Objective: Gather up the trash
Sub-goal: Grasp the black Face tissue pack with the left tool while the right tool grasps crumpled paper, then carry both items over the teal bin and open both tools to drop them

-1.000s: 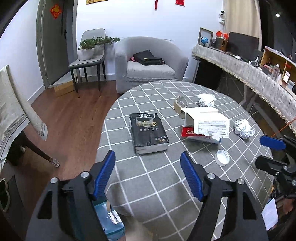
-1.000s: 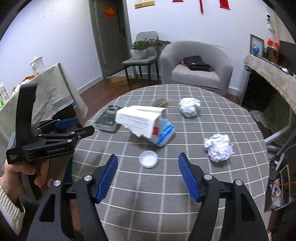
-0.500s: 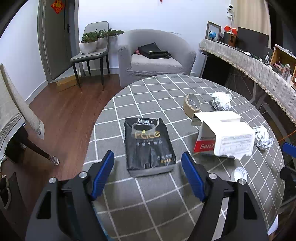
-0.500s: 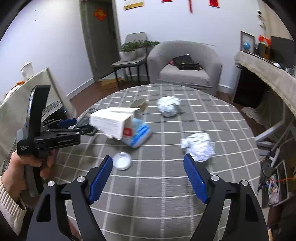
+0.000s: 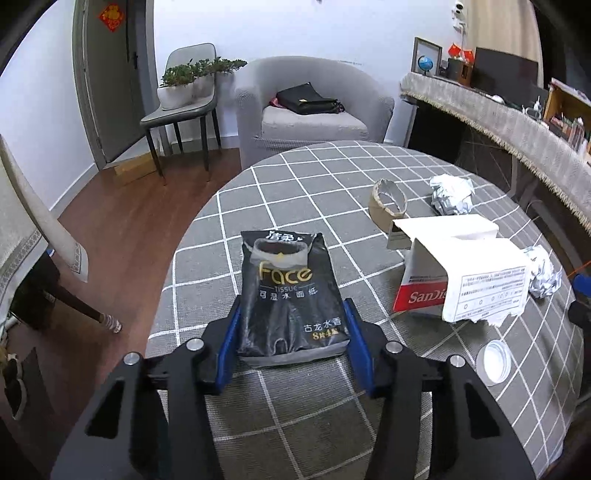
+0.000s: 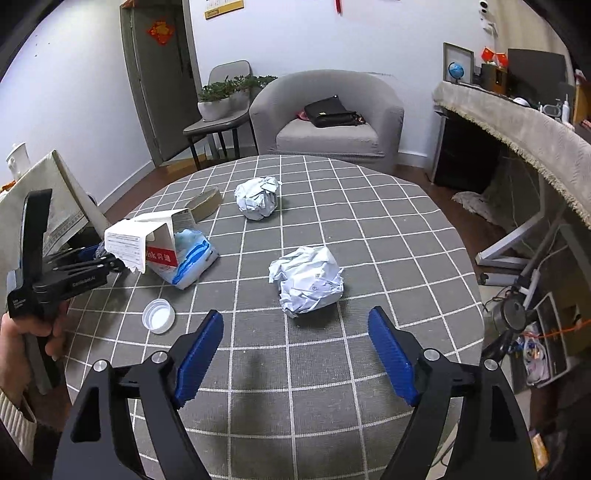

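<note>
L gripper (image 5: 291, 343) straddling tissue pack (image 5: 290, 291), not clamped yet.
Next I squeeze, lift; R gripper (image 6: 295, 354) wide open, empty.

White walls (image 6: 369, 44) and a reddish-brown wood floor (image 5: 122, 229) are seen. A grey armchair (image 6: 328, 114) with a black bag (image 6: 328, 112) on its seat is set against the far wall, beside a grey chair (image 5: 181, 107) bearing potted plants (image 5: 184, 79). A dark door (image 6: 159, 81) is marked with a red ornament (image 6: 159, 31). The round worktop (image 6: 388, 229) is covered with grey checked cloth.
</note>
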A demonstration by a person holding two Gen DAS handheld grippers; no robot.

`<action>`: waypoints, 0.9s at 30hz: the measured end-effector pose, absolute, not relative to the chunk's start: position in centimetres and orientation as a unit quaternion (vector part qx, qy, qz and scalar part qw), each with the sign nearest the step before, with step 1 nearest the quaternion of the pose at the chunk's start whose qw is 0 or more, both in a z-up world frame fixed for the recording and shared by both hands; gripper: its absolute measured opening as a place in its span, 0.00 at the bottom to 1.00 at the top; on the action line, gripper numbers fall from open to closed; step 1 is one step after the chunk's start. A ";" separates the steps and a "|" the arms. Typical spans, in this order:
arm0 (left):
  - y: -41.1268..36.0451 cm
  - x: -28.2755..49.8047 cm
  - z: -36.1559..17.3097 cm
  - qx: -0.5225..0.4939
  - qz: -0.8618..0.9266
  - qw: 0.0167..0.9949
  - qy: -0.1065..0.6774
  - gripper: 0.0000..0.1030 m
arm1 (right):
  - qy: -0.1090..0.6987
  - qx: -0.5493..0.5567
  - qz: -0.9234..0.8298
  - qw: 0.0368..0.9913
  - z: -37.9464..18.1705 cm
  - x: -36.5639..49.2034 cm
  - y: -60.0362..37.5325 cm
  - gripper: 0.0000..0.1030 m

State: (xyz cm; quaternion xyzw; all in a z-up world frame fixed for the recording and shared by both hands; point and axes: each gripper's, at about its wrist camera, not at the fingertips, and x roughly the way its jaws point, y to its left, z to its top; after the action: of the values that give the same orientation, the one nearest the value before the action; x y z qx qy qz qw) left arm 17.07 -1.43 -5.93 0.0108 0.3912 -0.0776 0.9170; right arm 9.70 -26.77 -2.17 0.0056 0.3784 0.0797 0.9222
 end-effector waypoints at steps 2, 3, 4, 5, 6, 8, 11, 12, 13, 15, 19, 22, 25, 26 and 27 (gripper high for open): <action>-1.1 16.8 -5.7 0.003 -0.078 0.918 0.388 0.50 | 0.378 0.003 0.080 0.922 -2.2 10.0 -26.7 0.79; -1.0 16.7 -5.6 0.002 -0.079 0.919 0.387 0.50 | 0.379 0.003 0.080 0.922 -2.3 10.2 -26.7 0.79; -1.1 16.6 -5.5 0.003 -0.080 0.919 0.386 0.50 | 0.381 0.003 0.078 0.921 -2.3 10.4 -26.7 0.79; -1.0 16.4 -5.3 0.004 -0.079 0.920 0.384 0.50 | 0.382 0.004 0.078 0.921 -2.4 10.5 -26.7 0.79; -1.0 16.2 -5.2 0.005 -0.079 0.921 0.382 0.50 | 0.382 0.005 0.078 0.921 -2.5 10.7 -26.7 0.79; -0.8 15.8 -4.9 0.003 -0.080 0.923 0.377 0.50 | 0.385 0.006 0.073 0.920 -2.7 11.1 -26.8 0.79; -0.4 15.4 -4.4 -0.006 -0.085 0.923 0.376 0.50 | 0.391 0.005 0.064 0.918 -3.2 11.8 -27.2 0.79; -0.3 15.2 -4.2 -0.009 -0.085 0.923 0.376 0.50 | 0.394 0.004 0.062 0.917 -3.3 12.2 -27.2 0.79; -0.2 15.0 -4.0 -0.010 -0.087 0.922 0.377 0.50 | 0.399 0.002 0.058 0.915 -3.6 12.7 -27.2 0.79; 0.1 14.6 -3.6 -0.011 -0.088 0.923 0.375 0.50 | 0.404 0.003 0.054 0.913 -4.0 13.4 -27.3 0.76; 0.6 13.6 -2.9 -0.015 -0.088 0.924 0.372 0.50 | 0.414 0.001 0.050 0.909 -4.5 14.8 -27.2 0.63; 1.2 13.0 -2.5 -0.013 -0.084 0.926 0.369 0.50 | 0.418 -0.009 0.048 0.907 -4.9 15.4 -26.7 0.60; 1.9 12.5 -2.2 -0.011 -0.079 0.927 0.367 0.50 | 0.421 -0.017 0.055 0.905 -4.8 15.8 -25.9 0.58; 2.2 12.4 -2.1 -0.012 -0.077 0.927 0.366 0.50 | 0.421 -0.019 0.058 0.905 -4.7 15.8 -25.7 0.58; 2.5 12.3 -2.0 -0.013 -0.075 0.927 0.366 0.50 | 0.421 -0.023 0.058 0.905 -4.6 15.9 -25.4 0.58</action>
State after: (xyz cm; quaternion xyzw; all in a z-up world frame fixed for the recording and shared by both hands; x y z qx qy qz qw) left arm 12.28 2.53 -2.02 -0.0134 0.3663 -0.0748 0.9274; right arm 15.87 -25.41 -4.57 -0.0235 0.4208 0.0584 0.9050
